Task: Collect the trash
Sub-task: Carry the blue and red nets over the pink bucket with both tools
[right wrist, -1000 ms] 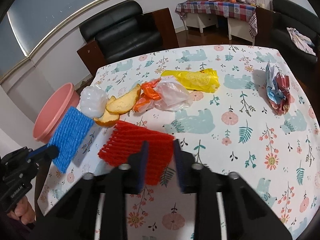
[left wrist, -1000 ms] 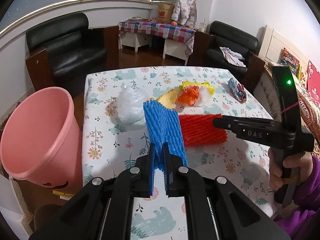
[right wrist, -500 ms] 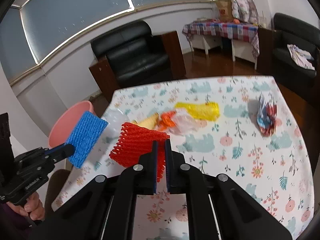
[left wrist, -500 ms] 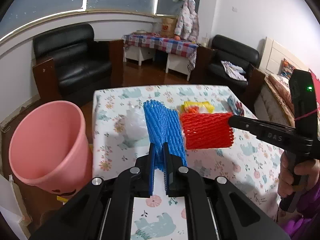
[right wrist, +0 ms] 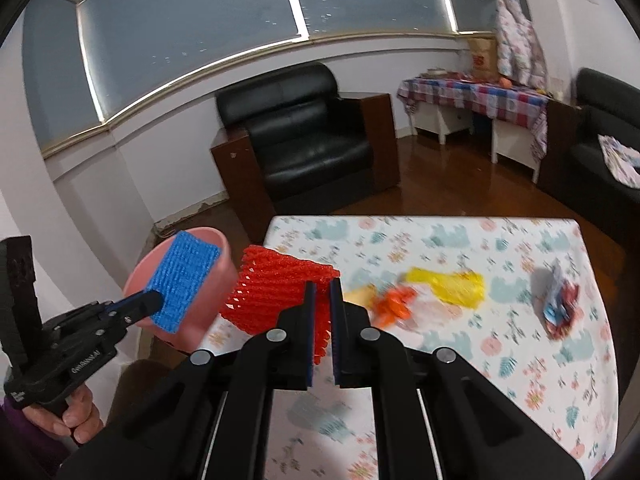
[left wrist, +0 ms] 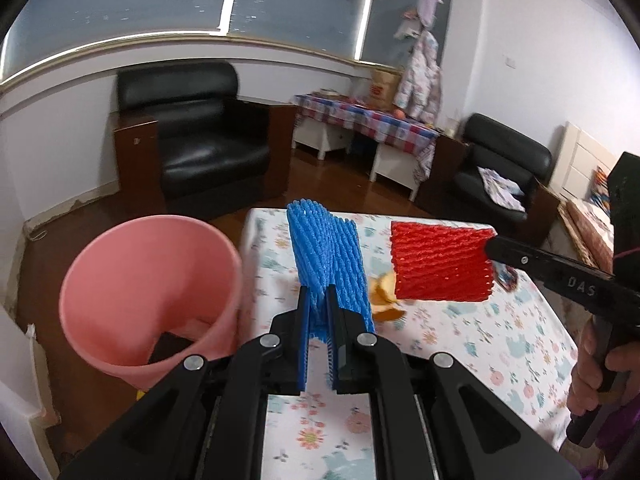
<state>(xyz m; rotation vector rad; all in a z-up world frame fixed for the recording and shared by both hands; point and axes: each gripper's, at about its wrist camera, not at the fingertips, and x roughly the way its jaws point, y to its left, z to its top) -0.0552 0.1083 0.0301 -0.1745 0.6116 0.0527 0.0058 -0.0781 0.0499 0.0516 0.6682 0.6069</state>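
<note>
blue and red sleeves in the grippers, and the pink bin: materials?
Blue sleeve and red sleeve: look like foam mesh netting, matte; open diamond weave, and each folds between closed jaws. Pink bin: likely moulded plastic, smooth with a slight sheen.

A blue foam net and a red foam net are held aloft above the table; the pink bin apparently stands beside its edge.
</note>
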